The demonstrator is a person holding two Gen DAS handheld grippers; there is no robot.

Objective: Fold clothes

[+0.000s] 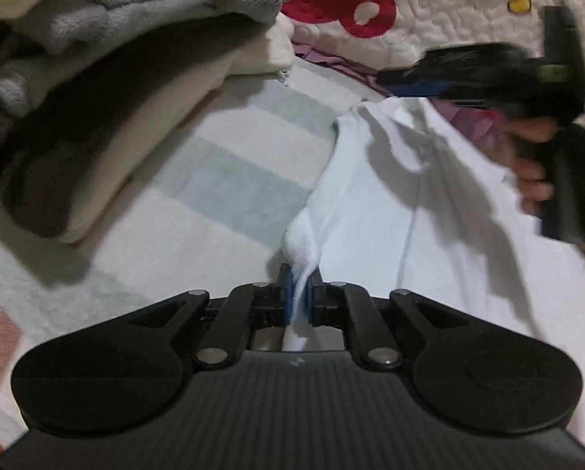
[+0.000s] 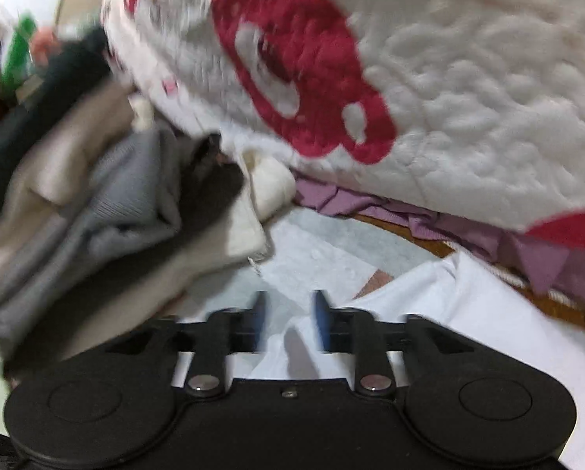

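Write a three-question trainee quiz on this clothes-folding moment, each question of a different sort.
1. True or false: the left tongs are shut on the white shirt.
2. Which best describes the right tongs? A) shut on a sock B) open, holding nothing C) shut on the quilt
3. Fill in: the pile of folded clothes lies to the ____ of the shirt in the left wrist view.

Key: 1 true; 2 B; 3 left.
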